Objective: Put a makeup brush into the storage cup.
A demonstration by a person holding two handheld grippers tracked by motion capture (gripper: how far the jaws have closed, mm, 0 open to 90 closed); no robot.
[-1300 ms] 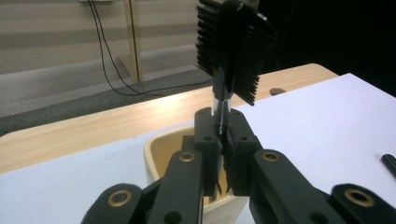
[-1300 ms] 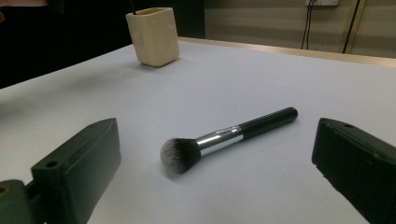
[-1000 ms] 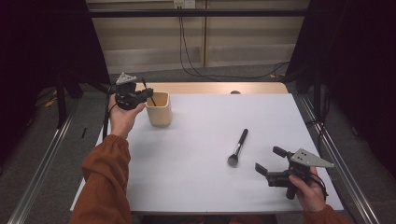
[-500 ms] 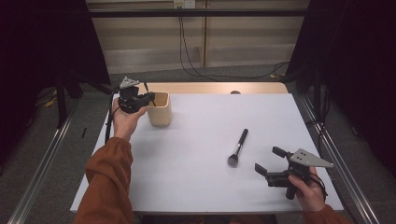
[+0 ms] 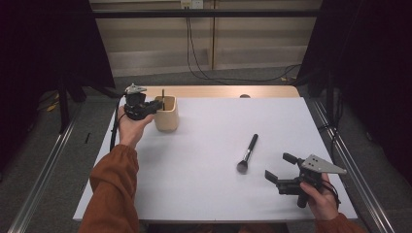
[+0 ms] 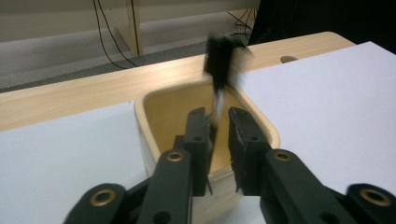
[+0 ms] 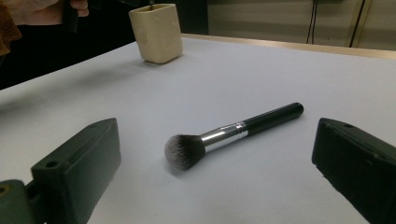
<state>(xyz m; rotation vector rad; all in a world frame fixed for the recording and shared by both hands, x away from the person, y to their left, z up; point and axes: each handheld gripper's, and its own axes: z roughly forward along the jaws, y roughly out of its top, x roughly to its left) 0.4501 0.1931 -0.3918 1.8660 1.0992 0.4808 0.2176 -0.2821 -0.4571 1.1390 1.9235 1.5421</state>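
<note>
From where I stand, the left gripper point(image 5: 156, 105) hangs over the near rim of a small cream, square-mouthed cup with rounded corners point(image 5: 166, 116), at about ten o'clock on the white table point(image 5: 204, 165). Its jaws have just been easing apart and now stand a narrow slit wide. In the left gripper view a slim brush with a dark, blurred bristle head and a pale handle point(image 6: 220, 70) stands in the cup point(image 6: 154, 116), its handle running down through the gap between the jaws; whether the pads point(image 6: 198, 135) touch it I cannot tell. From above, the same brush shows as a thin dark stick point(image 5: 163, 99) poking up out of the cup.

The right gripper point(image 5: 282, 170) sits at about four o'clock near the table's front edge, held low in the person's hand, its jaws spread wide with nothing between them. Ahead of it, towards its ten o'clock, a second brush with a black handle, silver ferrule and round dark bristle head point(image 5: 247, 154) lies flat near the middle of the table, well apart from the cup. In the right gripper view that brush point(image 7: 224, 134) lies between and beyond the two jaws, bristles nearer, handle pointing away to two o'clock.
</note>
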